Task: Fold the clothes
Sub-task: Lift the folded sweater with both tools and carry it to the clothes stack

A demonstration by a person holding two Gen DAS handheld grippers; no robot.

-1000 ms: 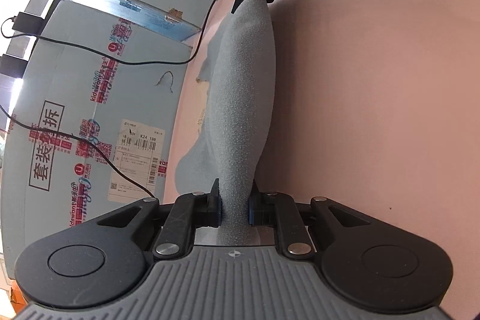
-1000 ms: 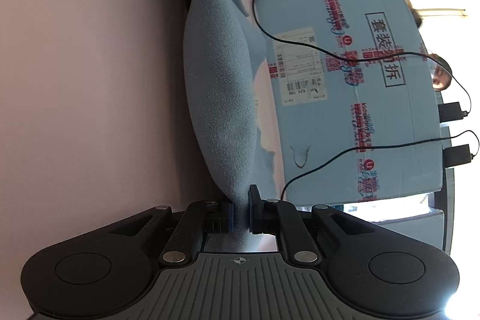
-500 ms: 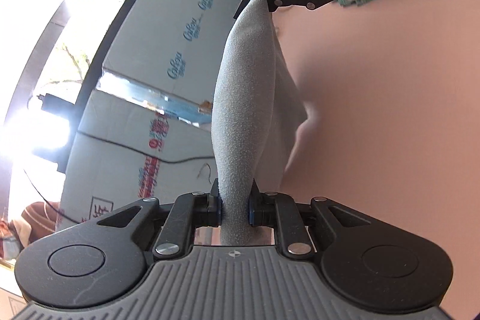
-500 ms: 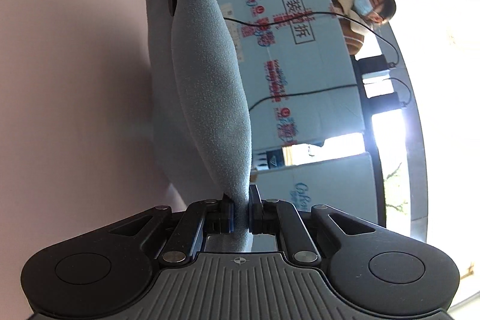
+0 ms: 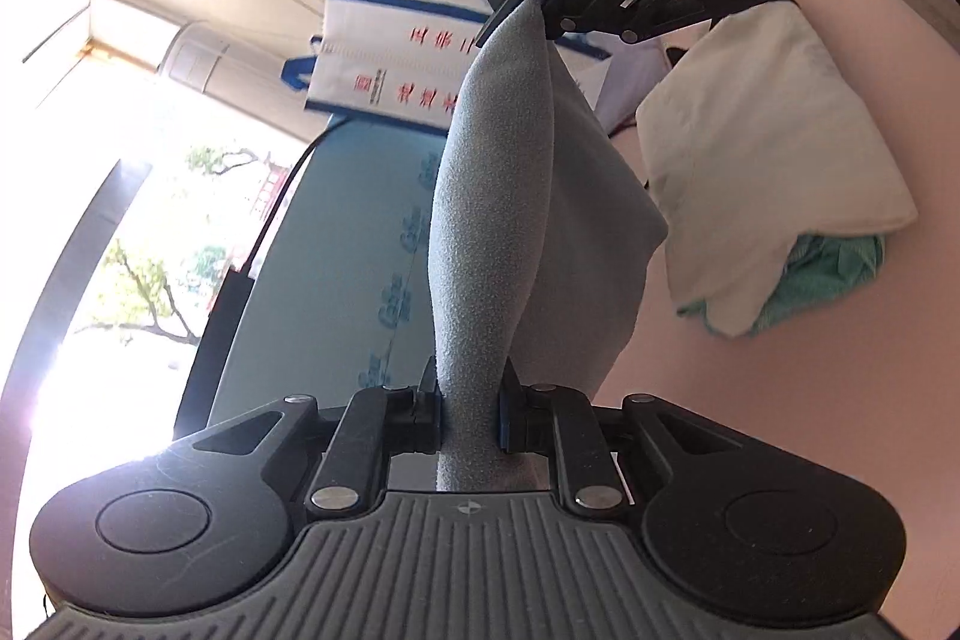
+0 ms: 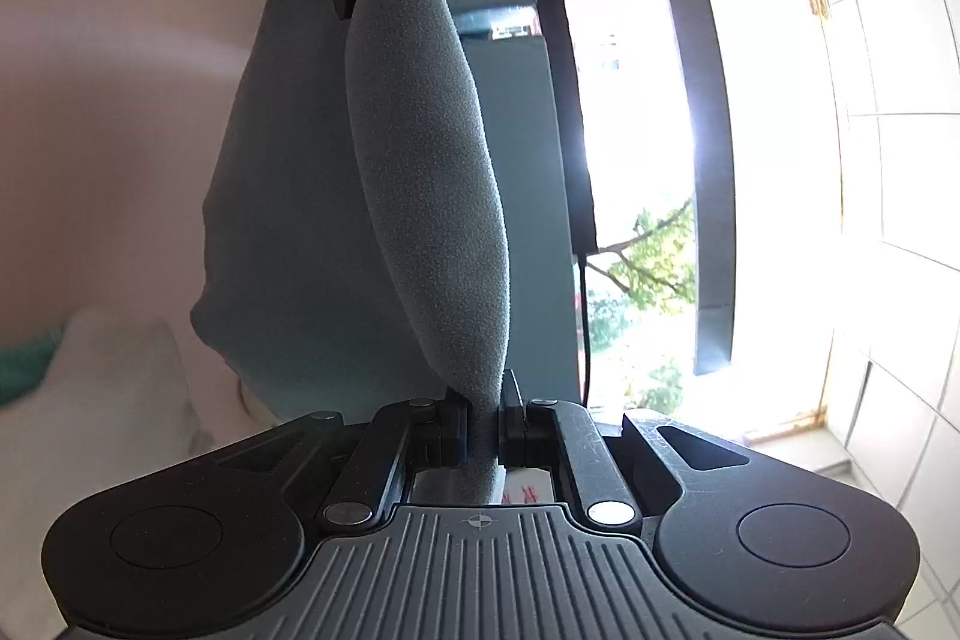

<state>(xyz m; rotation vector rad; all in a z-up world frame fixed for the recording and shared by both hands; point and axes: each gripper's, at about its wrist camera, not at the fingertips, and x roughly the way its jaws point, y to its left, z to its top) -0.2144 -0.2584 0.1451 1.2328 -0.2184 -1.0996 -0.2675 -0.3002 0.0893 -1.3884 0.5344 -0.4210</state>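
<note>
Grey-blue fleece garment (image 5: 480, 232) hung stretched in the air between the two tools, clear of the pink tabletop (image 5: 810, 400). The left gripper (image 5: 470, 415) had its jaws nearly closed, pinching one bunched edge; the right gripper (image 6: 483, 418) likewise clamped the opposite edge. The thin pinch on either side could have slipped if the cloth was pulled tauter, dropping a corner and spoiling the fold. The loose lower drape could also have brushed the cream folded cloth (image 5: 768, 160) lying on a teal one (image 5: 834, 274). Compared with a second earlier, the garment had been lifted off the surface and both views had swung toward the window.
</note>
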